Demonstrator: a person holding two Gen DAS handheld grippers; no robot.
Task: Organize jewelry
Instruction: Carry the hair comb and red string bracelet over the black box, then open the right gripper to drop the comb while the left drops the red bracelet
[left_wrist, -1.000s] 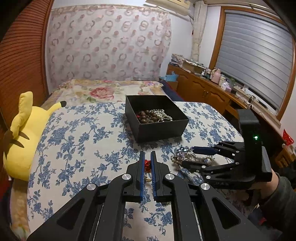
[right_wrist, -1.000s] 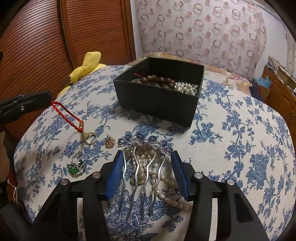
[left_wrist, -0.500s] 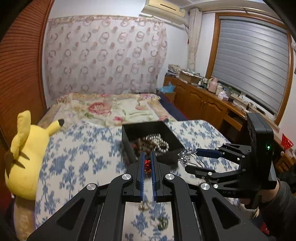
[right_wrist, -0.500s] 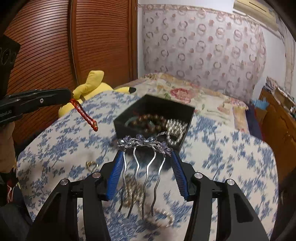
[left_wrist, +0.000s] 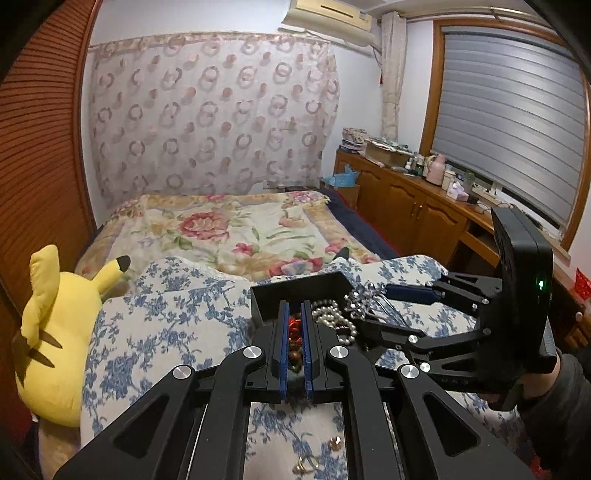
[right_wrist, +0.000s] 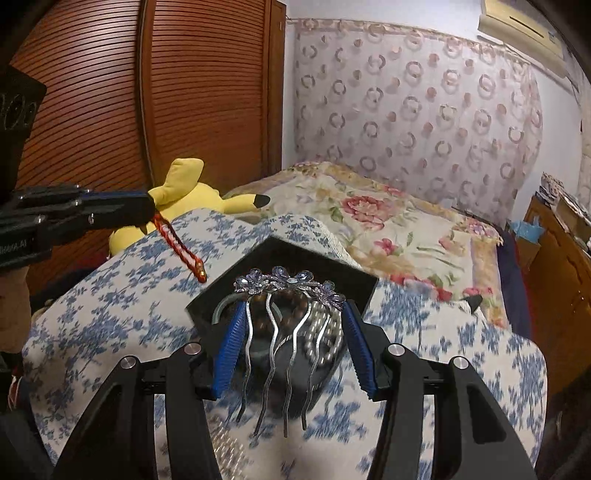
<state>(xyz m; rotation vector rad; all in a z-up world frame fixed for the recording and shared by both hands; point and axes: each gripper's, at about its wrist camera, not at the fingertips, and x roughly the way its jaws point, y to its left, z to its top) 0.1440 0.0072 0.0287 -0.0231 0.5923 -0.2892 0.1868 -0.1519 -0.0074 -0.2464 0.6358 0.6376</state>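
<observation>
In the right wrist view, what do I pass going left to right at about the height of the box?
Left tongs, shut on the red cord bracelet → black box with the hair comb held in front of it by the right tongs → wooden cabinet.

— Room above the black box (right_wrist: 332, 266)?
— Open on top, though crowded inside with pearls (left_wrist: 332, 314) and beads.
— Sides?
— Blocked left by the yellow plush (left_wrist: 55, 332); bare blue-flowered bedspread (left_wrist: 166, 332) just beside the box.
</observation>
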